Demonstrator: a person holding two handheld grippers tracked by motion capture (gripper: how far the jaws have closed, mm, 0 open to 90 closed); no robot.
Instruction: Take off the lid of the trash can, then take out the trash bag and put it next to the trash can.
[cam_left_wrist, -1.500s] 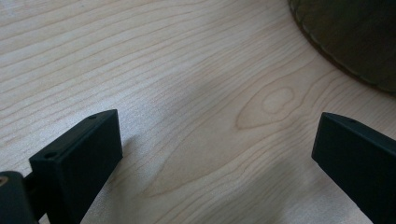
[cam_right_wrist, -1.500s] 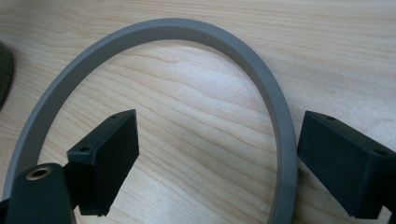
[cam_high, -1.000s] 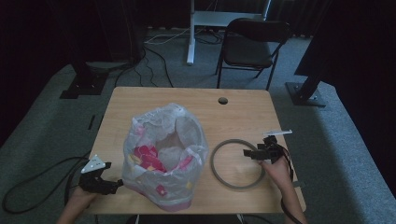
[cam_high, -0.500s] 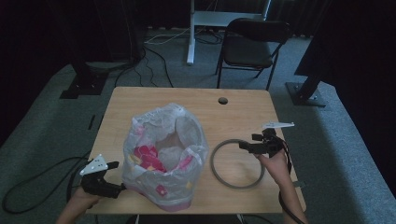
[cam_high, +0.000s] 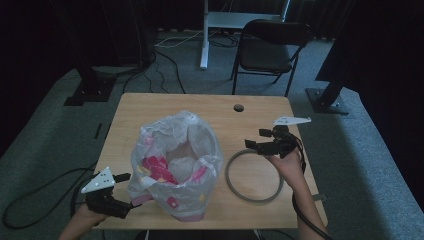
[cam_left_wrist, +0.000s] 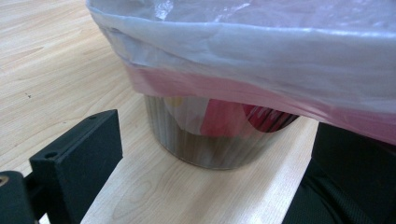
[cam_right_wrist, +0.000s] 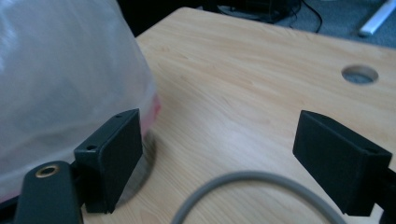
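My left gripper sits low at the near edge, jaws spread and empty, the lined bin just ahead — its metal wall shows under the bag. Farther out, my right gripper hovers wide open, empty, over the grey ring's far arc — it's nearer.

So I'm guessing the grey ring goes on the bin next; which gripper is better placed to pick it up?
Probably the right gripper: it hovers open at the grey ring's far edge. The left gripper sits beyond the bagged bin.
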